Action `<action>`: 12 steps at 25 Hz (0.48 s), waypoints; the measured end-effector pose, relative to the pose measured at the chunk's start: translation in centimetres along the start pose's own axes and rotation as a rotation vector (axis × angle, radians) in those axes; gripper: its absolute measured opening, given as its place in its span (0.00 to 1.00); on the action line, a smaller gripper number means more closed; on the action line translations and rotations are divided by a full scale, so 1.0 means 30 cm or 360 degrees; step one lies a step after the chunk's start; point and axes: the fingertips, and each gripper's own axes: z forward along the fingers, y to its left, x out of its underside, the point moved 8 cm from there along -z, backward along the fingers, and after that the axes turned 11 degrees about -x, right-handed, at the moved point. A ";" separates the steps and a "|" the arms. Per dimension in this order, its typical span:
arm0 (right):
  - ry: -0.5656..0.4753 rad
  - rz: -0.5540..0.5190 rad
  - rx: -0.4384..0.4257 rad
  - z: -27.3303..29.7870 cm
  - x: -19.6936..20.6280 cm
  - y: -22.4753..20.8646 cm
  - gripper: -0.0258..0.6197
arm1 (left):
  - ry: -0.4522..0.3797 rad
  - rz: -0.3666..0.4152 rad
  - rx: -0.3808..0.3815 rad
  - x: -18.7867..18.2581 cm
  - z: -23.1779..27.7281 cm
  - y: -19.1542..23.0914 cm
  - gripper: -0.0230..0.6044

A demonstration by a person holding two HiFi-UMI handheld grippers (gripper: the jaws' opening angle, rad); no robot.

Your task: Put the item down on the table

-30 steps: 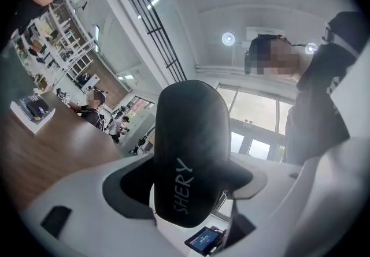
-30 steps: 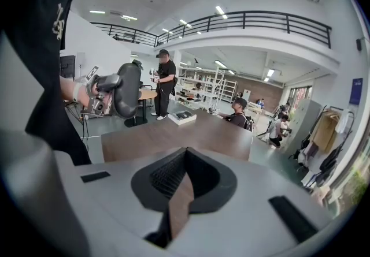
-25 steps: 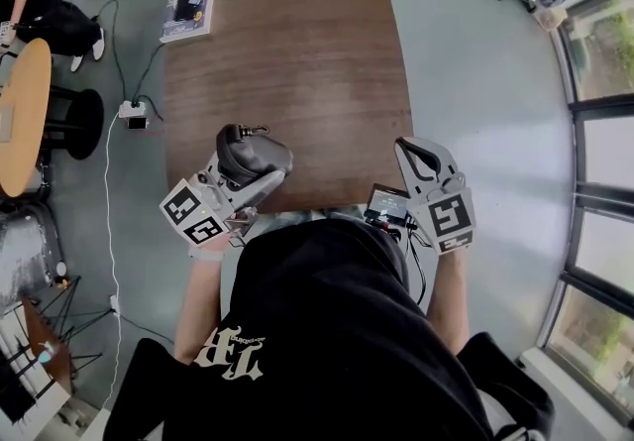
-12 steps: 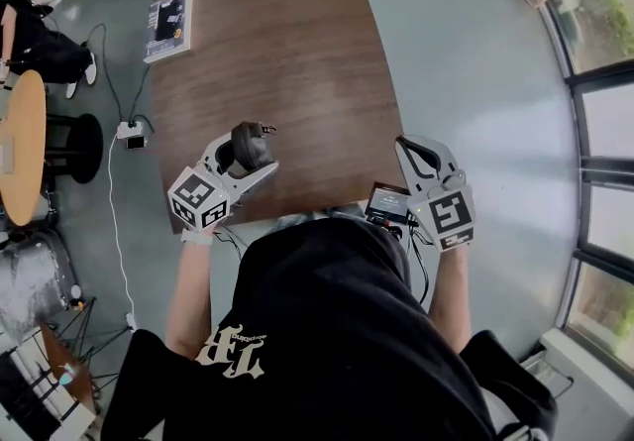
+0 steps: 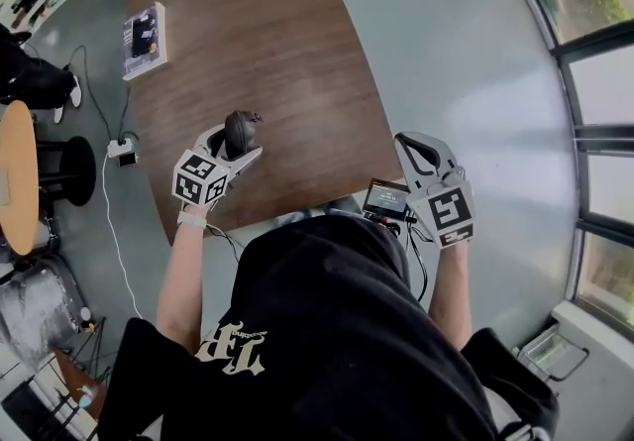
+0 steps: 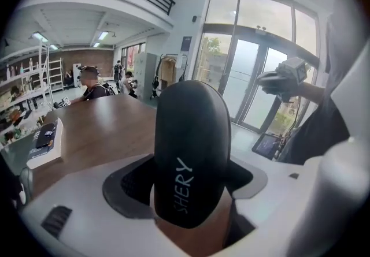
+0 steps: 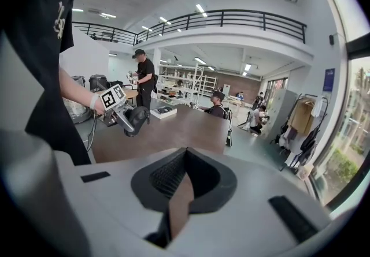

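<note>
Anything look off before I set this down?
Nothing stands out. The left gripper holds the black item centred in its jaws over the table; the book lies flat near the table's left edge; the right gripper is shut and empty.

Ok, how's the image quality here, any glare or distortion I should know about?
Head view: strong fisheye, so the table's straight edges bow, and a pale sheen lies on the floor right of it. Left gripper view: the black case fills the middle, fairly sharp, while the glass doors behind are washed out. Right gripper view: dark corners, and the balcony railing curves.
</note>
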 end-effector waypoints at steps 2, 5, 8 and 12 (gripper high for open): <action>0.0003 0.0018 0.0019 -0.013 0.013 -0.001 0.02 | 0.0073 0.0034 -0.0034 0.011 0.036 0.017 0.60; 0.0015 0.0040 0.0046 -0.034 0.031 0.000 0.02 | 0.0173 0.0070 -0.0072 0.032 0.085 0.039 0.60; 0.0045 0.0032 0.0063 -0.042 0.039 -0.001 0.02 | 0.0281 0.0097 -0.0106 0.063 0.129 0.066 0.60; 0.0040 0.0054 0.0075 -0.043 0.042 0.003 0.02 | 0.0422 0.0115 -0.0156 0.117 0.176 0.091 0.60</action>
